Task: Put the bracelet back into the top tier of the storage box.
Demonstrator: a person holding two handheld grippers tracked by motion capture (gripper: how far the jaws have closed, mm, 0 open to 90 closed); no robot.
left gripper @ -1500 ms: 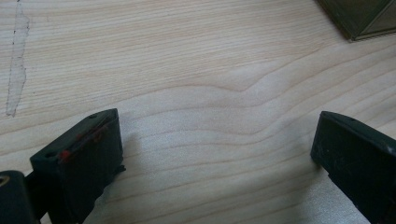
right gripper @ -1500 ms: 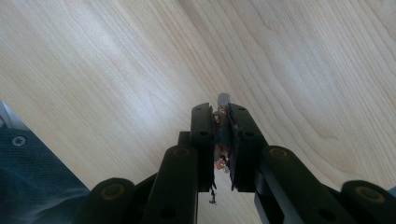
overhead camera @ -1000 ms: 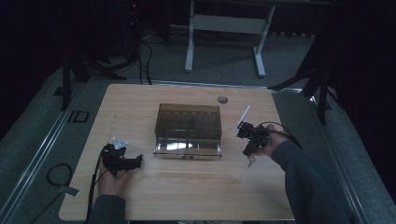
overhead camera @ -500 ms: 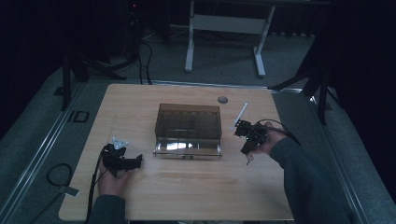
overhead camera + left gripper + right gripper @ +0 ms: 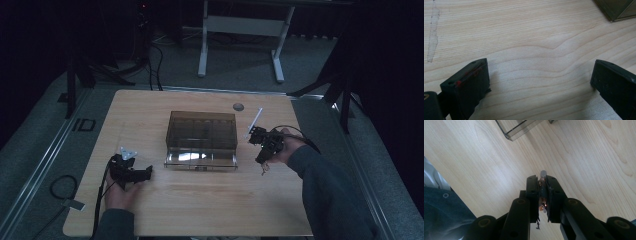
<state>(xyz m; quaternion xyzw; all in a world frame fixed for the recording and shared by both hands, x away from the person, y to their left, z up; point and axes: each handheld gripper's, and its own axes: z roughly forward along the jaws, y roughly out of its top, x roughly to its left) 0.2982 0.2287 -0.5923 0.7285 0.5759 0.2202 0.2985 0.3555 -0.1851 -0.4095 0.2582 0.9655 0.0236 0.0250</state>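
Pinching small part — right gripper lifted.

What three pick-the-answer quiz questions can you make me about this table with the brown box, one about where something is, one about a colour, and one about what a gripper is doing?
1. Where is the box?
A. middle of the table
B. on the floor
C. in the person's hand

2. What colour is the box?
A. bright red
B. see-through brown
C. white

3. How is the right gripper?
A. wide open with nothing in it
B. lying on the floor
C. shut on a small thin object

Answers:
1 A, the high view shows it between the left gripper and the right one.
2 B, its walls are smoky brown.
3 C, the right gripper view shows the jaws pinched on it.
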